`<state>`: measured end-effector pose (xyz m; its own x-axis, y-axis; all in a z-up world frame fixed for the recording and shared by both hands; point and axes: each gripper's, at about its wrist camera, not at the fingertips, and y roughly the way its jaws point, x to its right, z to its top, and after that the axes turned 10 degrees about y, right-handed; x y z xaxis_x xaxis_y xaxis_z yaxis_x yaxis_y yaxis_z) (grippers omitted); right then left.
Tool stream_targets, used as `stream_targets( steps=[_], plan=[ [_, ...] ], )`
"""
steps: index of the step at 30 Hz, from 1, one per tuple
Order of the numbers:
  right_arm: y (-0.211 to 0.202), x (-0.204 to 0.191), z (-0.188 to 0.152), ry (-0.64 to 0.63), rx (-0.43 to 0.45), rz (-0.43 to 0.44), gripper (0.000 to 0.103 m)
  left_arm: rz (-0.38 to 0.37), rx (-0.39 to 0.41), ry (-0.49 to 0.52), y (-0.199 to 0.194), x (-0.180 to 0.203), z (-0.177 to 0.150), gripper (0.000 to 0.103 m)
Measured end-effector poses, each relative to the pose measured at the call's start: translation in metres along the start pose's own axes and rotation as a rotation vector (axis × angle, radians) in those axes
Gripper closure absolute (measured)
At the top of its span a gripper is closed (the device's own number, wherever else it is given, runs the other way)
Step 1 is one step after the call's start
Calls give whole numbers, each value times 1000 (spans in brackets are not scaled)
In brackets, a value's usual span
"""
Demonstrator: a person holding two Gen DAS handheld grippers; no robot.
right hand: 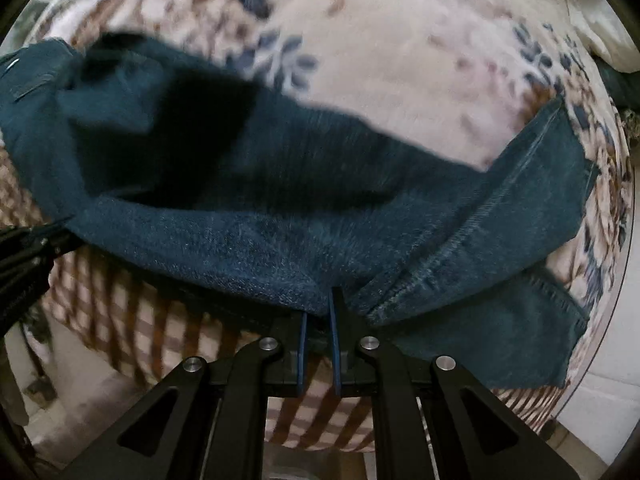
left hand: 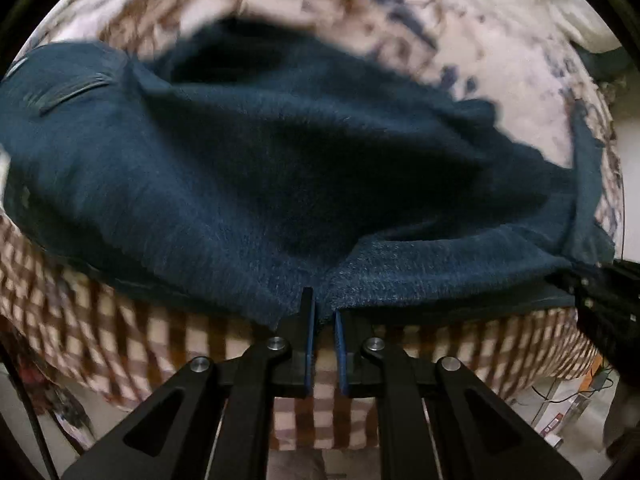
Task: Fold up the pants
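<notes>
Dark blue denim pants [left hand: 248,168] lie across a bed, lifted and sagging along their near edge. My left gripper [left hand: 322,308] is shut on that near edge of the pants. My right gripper [right hand: 318,308] is shut on the same edge further right, next to a stitched seam [right hand: 460,240]. The pant leg's hem end [right hand: 520,340] hangs to the right of it. The back pocket and waist [left hand: 68,92] are at the far left. The right gripper shows at the right edge of the left wrist view [left hand: 608,304]; the left gripper shows at the left edge of the right wrist view [right hand: 24,256]. The image is motion-blurred.
The bed carries a cream blanket with blue and brown flowers [right hand: 400,60] and a brown checked border [left hand: 132,344] at its near edge. A pale pillow [right hand: 600,28] lies at the far right. Floor with cables and small clutter [left hand: 560,416] is below the bed edge.
</notes>
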<state>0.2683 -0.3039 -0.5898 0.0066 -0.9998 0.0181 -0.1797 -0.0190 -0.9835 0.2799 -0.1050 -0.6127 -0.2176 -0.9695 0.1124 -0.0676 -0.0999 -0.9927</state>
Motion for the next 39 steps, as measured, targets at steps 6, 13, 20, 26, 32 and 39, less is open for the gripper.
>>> stream_targets(
  steps=[6, 13, 20, 26, 32, 39],
  plan=[
    [18, -6, 5, 54, -28, -38, 91, 1, 12, 11, 16, 2, 13, 92],
    [-12, 4, 1, 120, -44, 92, 29, 39, 24, -33, -28, 10, 23, 34],
    [-69, 59, -1, 323, 46, 185, 5, 179, 148, -37, -97, 25, 43, 5],
    [-61, 152, 57, 553, 104, 70, 5, 326, 191, -32, -91, 10, 50, 5],
    [-10, 206, 135, 642, 69, -22, 5, 398, 167, -33, -70, 17, 65, 5],
    [15, 227, 132, 712, 42, 4, 92, 416, 135, -10, -58, 28, 73, 5]
  ],
)
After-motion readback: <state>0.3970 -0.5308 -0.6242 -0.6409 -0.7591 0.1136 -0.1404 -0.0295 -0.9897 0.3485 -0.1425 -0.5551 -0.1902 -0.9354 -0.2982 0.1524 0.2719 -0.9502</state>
